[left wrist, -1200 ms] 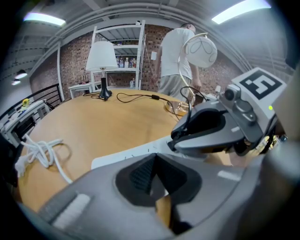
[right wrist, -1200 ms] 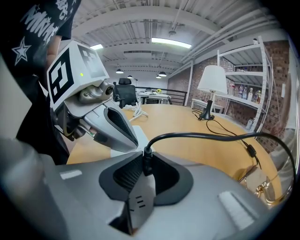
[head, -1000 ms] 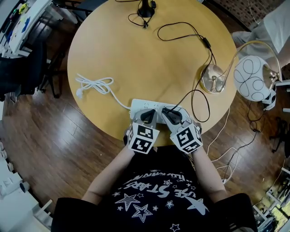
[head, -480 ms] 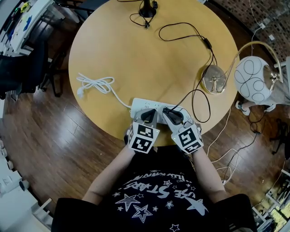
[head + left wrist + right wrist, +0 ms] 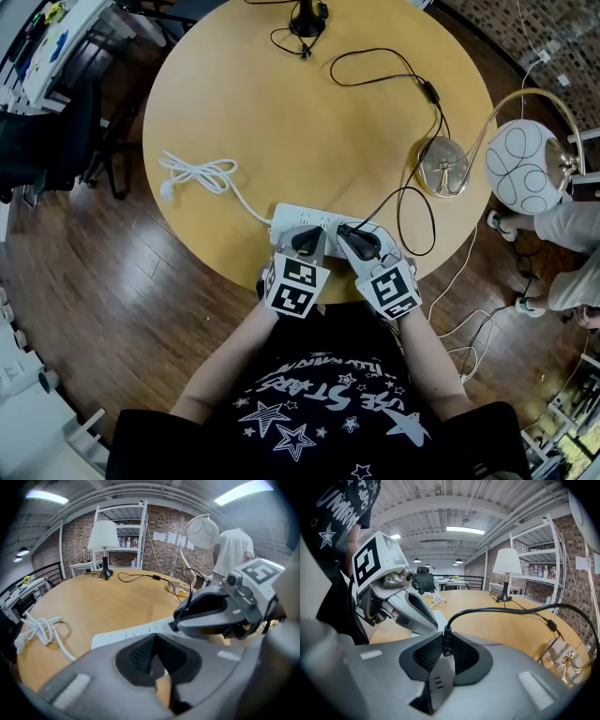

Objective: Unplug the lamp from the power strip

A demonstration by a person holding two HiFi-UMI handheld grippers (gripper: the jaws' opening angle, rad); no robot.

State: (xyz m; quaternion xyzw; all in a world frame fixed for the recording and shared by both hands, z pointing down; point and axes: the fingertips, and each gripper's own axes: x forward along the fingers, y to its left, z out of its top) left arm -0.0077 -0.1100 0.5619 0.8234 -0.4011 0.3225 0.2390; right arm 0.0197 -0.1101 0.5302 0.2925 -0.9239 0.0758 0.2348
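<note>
Lower centre, near bench [image 5: 281,112] edge: right gripper [image 5: 360,243] fingers are clenching the lamp plug [image 5: 446,644] at the power strip [image 5: 289,221]. Left gripper [image 5: 305,241] fingers are sitting closed together over the strip.

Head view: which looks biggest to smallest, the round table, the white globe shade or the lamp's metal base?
1. round table
2. white globe shade, perhaps enlarged by hanging nearer the camera
3. metal base
</note>
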